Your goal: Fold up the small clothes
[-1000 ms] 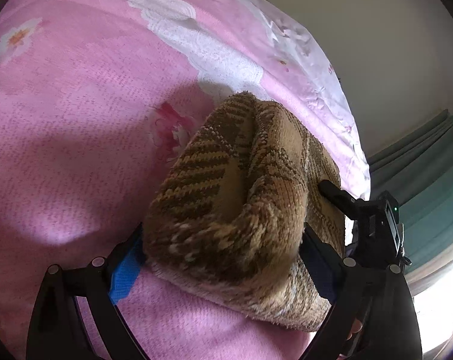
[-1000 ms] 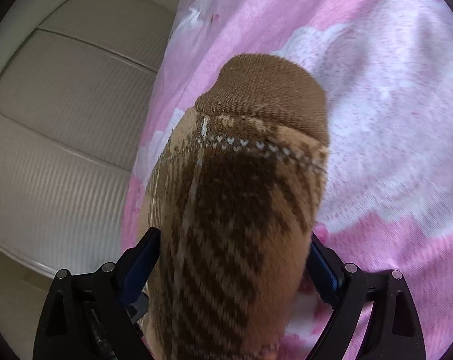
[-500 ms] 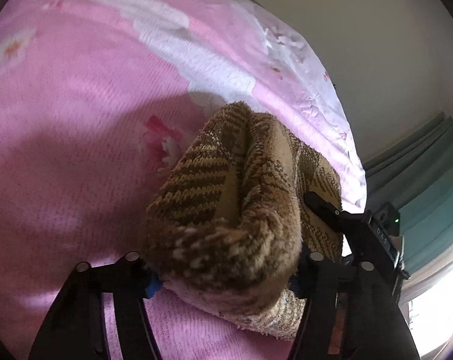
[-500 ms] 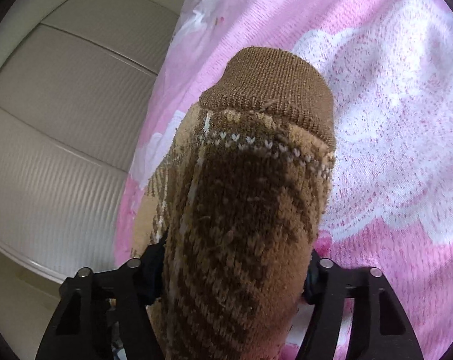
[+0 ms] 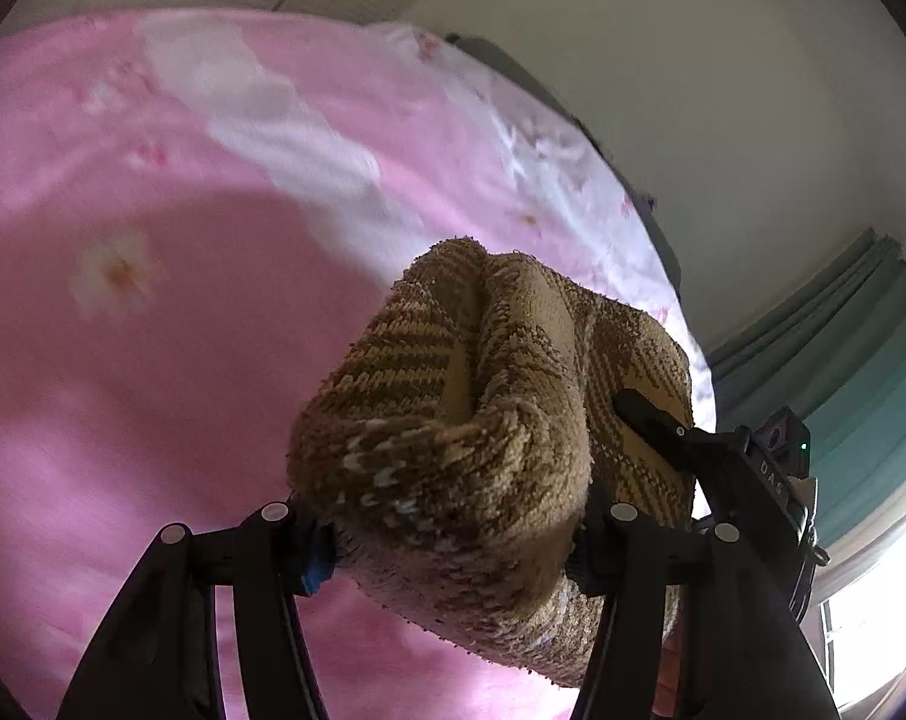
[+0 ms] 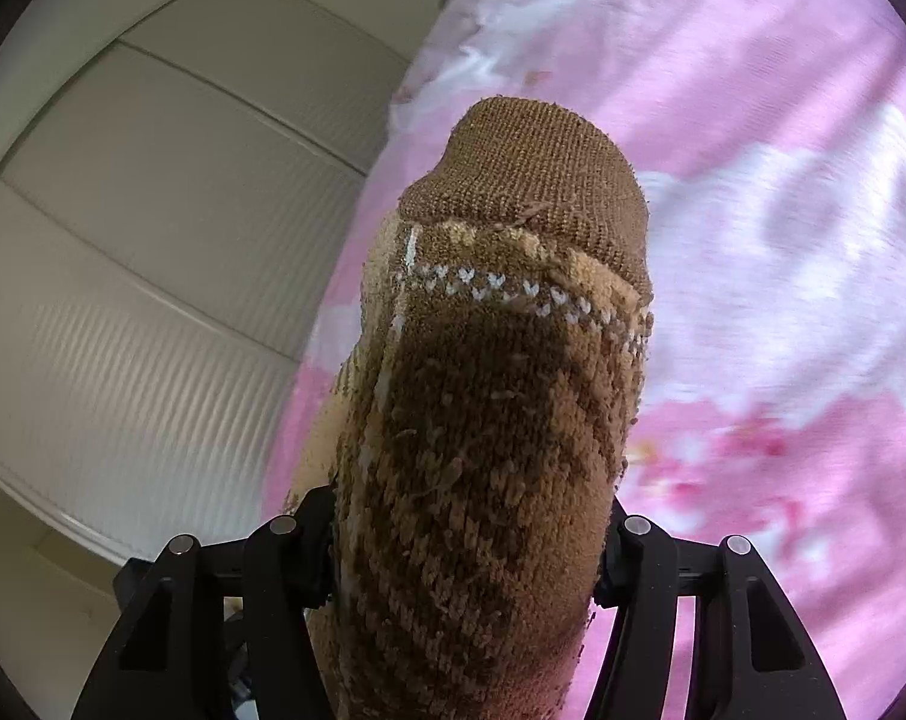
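A brown knitted sock [image 5: 483, 390] with a tan pattern hangs stretched between my two grippers above the pink bed cover [image 5: 153, 420]. My left gripper [image 5: 447, 546] is shut on its bunched, folded end, both pads pressing into the knit. In the right wrist view the sock [image 6: 513, 210] shows its plain brown toe pointing away. My right gripper [image 6: 465, 540] has its jaws closing, the pads squeezing the sock's sides. One of the right gripper's black fingers [image 5: 651, 420] shows against the sock's far end in the left wrist view.
The pink flowered bed cover [image 6: 783, 240] spreads below both grippers. A pale panelled wardrobe door [image 6: 153, 240] stands beside the bed. A teal curtain [image 5: 861, 360] and a bright window [image 5: 873, 630] lie at the right.
Both grippers narrowed from wide apart to pressing on the sock. They then rose with it, so the bed cover dropped away and more wall came into view.
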